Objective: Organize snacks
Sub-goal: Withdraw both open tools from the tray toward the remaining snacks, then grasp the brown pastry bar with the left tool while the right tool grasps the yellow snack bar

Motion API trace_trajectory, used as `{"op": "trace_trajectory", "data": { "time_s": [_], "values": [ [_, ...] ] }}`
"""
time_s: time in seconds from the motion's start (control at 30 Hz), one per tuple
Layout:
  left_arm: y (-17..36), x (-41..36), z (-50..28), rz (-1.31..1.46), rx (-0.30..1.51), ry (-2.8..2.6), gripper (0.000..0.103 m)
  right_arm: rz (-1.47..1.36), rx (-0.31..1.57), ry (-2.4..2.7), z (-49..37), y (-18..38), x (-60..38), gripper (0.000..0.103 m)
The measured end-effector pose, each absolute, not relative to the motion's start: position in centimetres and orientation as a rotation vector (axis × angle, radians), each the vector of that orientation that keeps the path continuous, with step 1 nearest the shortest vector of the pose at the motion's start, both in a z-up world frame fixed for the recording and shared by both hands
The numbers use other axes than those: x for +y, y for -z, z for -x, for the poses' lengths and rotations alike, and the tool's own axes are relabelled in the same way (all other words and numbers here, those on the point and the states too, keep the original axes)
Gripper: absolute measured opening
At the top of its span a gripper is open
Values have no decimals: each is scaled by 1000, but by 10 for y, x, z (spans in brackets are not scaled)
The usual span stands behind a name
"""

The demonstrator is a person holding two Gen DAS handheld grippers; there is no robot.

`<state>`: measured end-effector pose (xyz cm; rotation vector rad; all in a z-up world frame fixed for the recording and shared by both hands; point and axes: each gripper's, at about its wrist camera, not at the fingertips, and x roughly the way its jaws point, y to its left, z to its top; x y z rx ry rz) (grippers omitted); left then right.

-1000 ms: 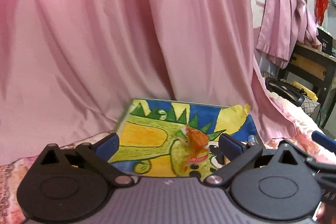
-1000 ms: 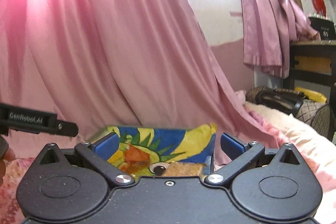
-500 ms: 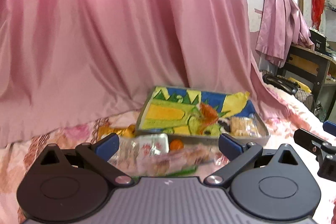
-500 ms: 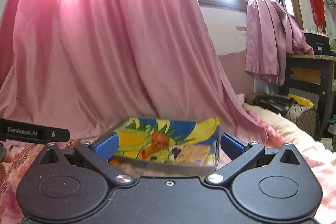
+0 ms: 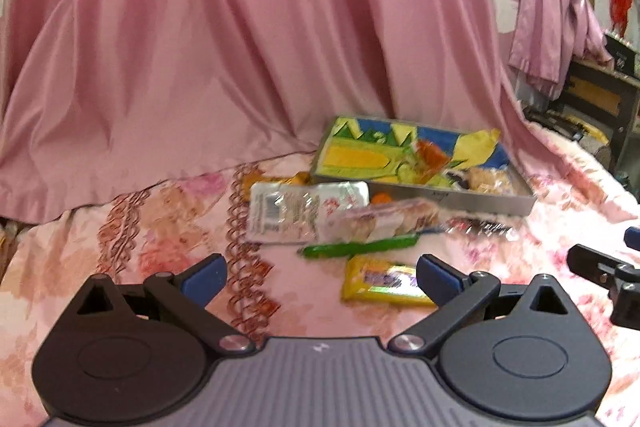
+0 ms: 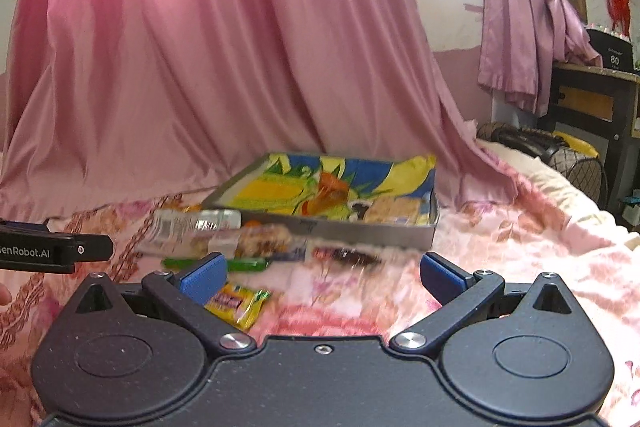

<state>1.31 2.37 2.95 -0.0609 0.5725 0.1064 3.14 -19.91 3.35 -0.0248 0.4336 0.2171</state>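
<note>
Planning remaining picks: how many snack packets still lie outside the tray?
5 visible: yellow bar nearest, green stick, clear biscuit pack, white packet, dark wrapper. Orange bits beside the tray may hide more.

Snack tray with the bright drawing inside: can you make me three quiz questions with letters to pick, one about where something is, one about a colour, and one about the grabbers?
1. Where does the yellow rectangular snack packet lie?
A. inside the tray
B. on the flowered pink bedspread, nearer the camera than the tray
C. hanging on the curtain

2. What colour is the long thin stick packet between the yellow packet and the tray?
A. green
B. purple
C. white

3. How does the left gripper stand?
A. shut on the yellow packet
B. shut on nothing
C. open, holding nothing

Answers:
1. B, the packet rests on the bedspread in front of the shallow grey metal tray.
2. A, the stick is bright green in both views.
3. C, its blue finger pads stand wide apart with bare bedspread between them.
</note>
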Motion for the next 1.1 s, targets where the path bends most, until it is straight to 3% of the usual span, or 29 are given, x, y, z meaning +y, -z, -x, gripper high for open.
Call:
{"op": "trace_trajectory", "data": {
  "time_s": [0.63,1.1],
  "values": [
    [10,42,-19,63,747,-188,103,40,588,-322,-48,1,-184,102],
    [10,46,-66,-102,741,0,103,251,550,-618,-96,22,-157,102]
  ]
}}
